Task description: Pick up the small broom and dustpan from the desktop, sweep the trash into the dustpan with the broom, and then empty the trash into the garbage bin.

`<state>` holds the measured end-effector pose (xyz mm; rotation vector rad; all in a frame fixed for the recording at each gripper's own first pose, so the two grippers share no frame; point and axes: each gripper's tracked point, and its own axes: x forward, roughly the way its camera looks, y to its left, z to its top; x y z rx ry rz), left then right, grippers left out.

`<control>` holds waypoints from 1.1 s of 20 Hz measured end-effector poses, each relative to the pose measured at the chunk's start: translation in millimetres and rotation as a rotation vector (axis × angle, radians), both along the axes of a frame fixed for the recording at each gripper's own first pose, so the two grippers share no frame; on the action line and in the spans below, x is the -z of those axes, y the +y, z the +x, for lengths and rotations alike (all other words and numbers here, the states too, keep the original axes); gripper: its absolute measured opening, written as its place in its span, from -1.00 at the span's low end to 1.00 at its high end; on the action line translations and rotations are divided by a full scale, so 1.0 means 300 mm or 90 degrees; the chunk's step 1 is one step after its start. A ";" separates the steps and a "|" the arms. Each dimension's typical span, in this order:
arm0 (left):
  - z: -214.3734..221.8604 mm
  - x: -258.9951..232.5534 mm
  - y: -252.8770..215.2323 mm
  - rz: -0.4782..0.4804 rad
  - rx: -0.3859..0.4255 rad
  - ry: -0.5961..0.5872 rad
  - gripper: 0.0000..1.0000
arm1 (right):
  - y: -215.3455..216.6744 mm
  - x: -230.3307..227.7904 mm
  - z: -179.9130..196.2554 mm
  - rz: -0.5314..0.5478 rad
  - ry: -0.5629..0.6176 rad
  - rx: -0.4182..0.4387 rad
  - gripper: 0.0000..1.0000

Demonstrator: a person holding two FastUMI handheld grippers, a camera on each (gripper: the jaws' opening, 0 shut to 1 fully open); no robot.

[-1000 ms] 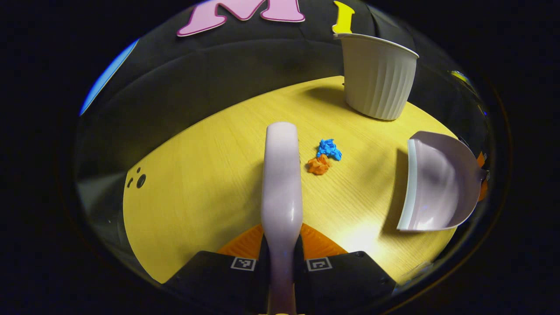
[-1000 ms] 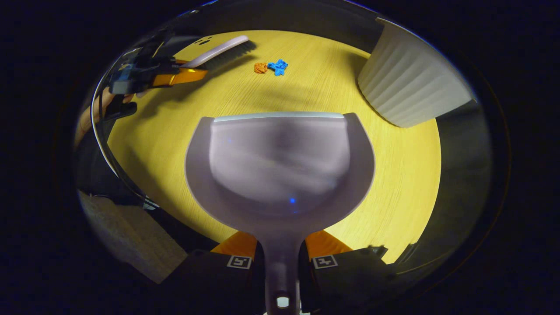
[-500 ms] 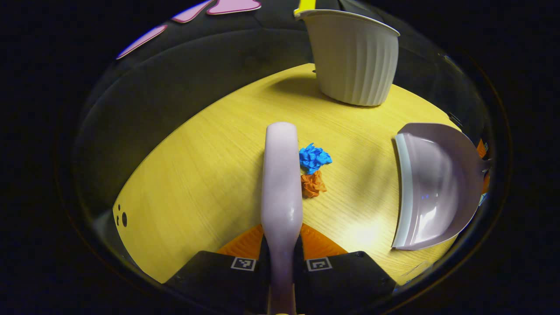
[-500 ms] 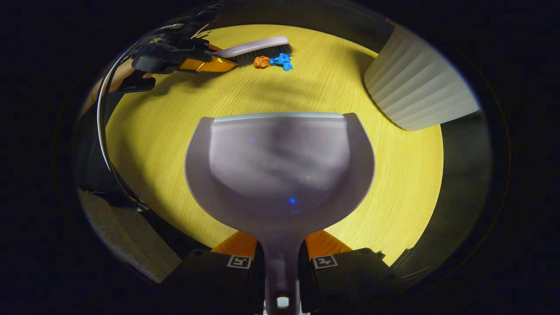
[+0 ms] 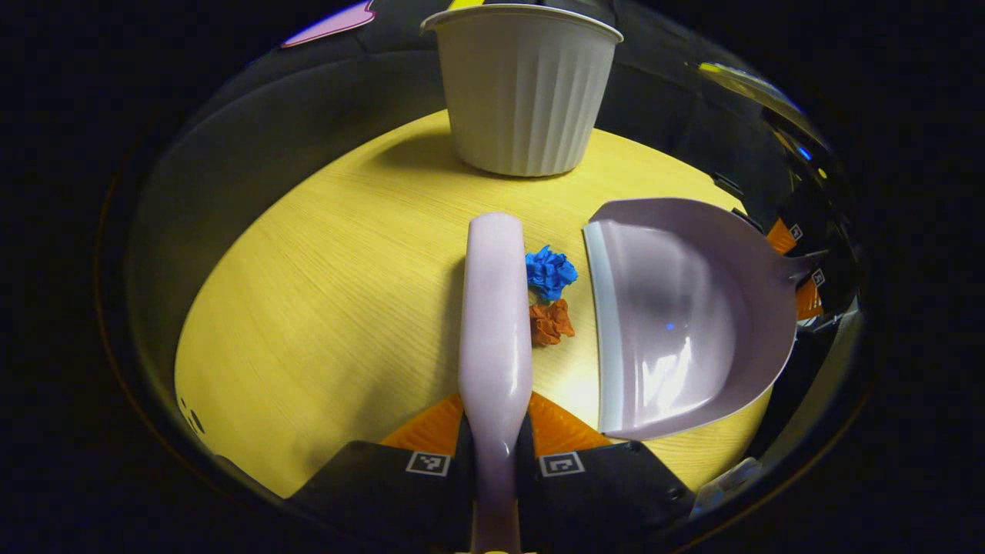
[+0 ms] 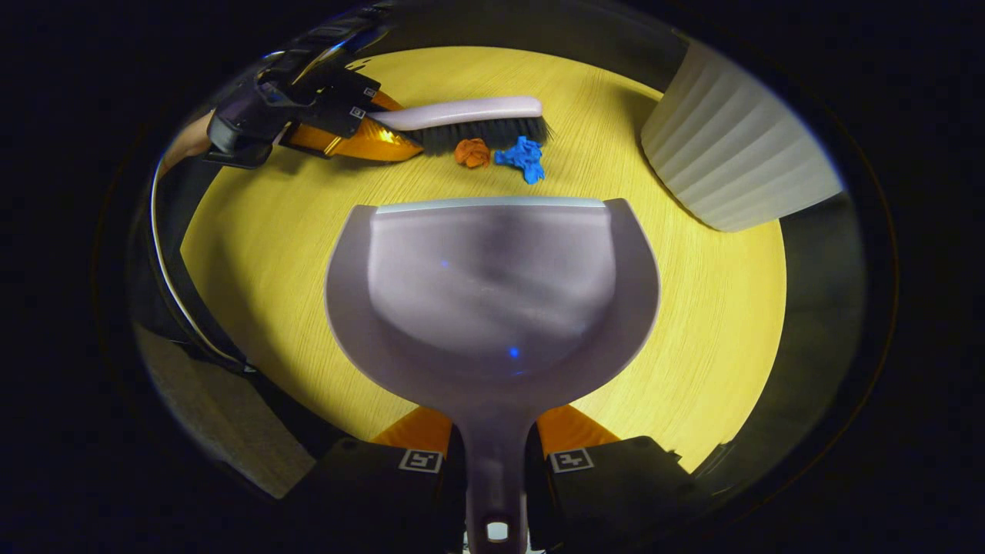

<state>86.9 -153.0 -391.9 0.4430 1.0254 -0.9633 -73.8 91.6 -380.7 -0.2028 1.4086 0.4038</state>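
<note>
My left gripper (image 5: 495, 454) is shut on the handle of the small lilac broom (image 5: 495, 308), which runs straight ahead over the yellow desktop (image 5: 323, 285). A blue paper wad (image 5: 549, 272) and an orange wad (image 5: 551, 322) lie against the broom's right side. Just right of them is the lilac dustpan (image 5: 677, 315), its lip facing the wads. My right gripper (image 6: 496, 454) is shut on the dustpan (image 6: 492, 292) handle. Beyond the pan's lip lie the orange wad (image 6: 472, 152) and blue wad (image 6: 523, 158), with the broom's black bristles (image 6: 481, 135) behind them and the left gripper (image 6: 308, 108) at the far left.
A ribbed white garbage bin (image 5: 523, 88) stands upright at the desktop's far side, straight ahead of the broom; it is at the upper right as bin (image 6: 731, 146) in the right gripper view. A hand (image 6: 188, 142) holds the left gripper. The desk edge (image 6: 231, 362) runs at lower left.
The broom has swung up against the two wads and pushed them toward the dustpan. The dustpan has moved in close, its lip now just beside the wads. The bin has shifted toward centre.
</note>
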 end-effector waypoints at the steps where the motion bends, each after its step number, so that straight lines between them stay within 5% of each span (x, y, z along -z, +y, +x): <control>1: -0.021 -0.006 -0.015 -0.006 0.003 0.014 -0.45 | 0.002 0.000 -0.002 0.004 -0.001 0.001 -0.29; 7: -0.164 -0.030 -0.072 -0.033 0.062 0.083 -0.48 | -0.006 0.017 -0.008 0.015 -0.015 -0.009 -0.29; 12: -0.248 -0.079 -0.076 -0.052 0.041 0.136 -0.45 | -0.006 0.031 -0.011 0.026 -0.040 0.001 -0.30; 22: -0.167 -0.304 0.176 -0.123 -0.240 -0.011 -0.45 | -0.022 -0.045 -0.001 0.034 -0.113 0.093 -0.29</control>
